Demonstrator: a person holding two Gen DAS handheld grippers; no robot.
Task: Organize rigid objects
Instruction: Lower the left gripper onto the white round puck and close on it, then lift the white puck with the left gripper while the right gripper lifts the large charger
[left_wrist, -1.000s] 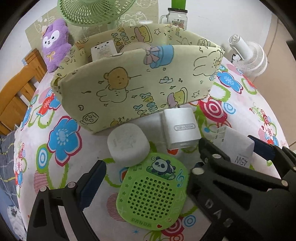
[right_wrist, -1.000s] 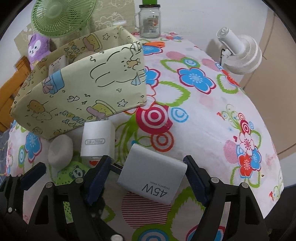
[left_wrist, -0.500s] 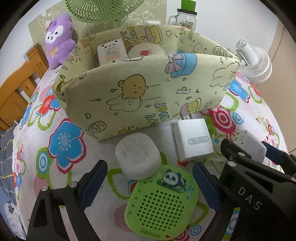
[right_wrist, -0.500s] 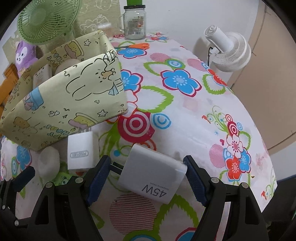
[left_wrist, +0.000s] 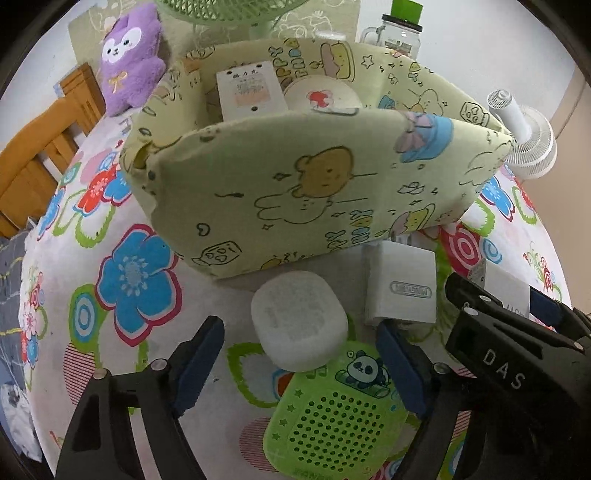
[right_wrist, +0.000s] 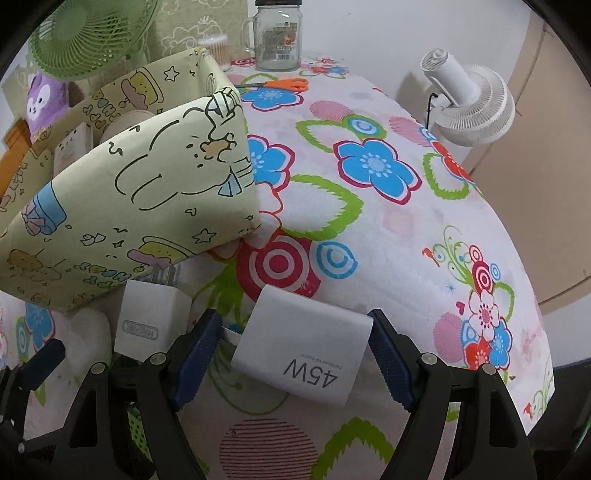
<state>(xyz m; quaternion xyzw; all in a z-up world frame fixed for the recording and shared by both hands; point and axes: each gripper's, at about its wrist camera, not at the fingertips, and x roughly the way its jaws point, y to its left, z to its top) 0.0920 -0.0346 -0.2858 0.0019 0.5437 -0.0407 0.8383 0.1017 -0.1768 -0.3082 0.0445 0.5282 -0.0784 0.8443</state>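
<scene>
My left gripper (left_wrist: 301, 363) points down at the flowered table with its jaws closing. A white rounded box (left_wrist: 299, 317) and the top of a green panda speaker (left_wrist: 332, 413) lie between the pads, and neither pad touches them. A small white charger (left_wrist: 400, 286) lies just right of the box, prongs toward the basket. My right gripper (right_wrist: 291, 350) is shut on a white 45W charger (right_wrist: 306, 354), prongs against the left pad. A pale green cartoon-print fabric basket (left_wrist: 295, 184) stands behind, holding a white card box (left_wrist: 247, 90) and a round white item (left_wrist: 321, 98).
A green fan (right_wrist: 88, 33), a purple plush (left_wrist: 129, 55) and a glass jar (right_wrist: 277, 37) stand behind the basket. Orange scissors (right_wrist: 284, 84) lie near the jar. A white fan (right_wrist: 469, 99) sits off the table's right edge. A wooden chair (left_wrist: 33, 158) is at the left.
The left jaws have narrowed, and that gripper has come closer to the basket, now over the white box. The right gripper shifted a little, keeping the 45W charger.
</scene>
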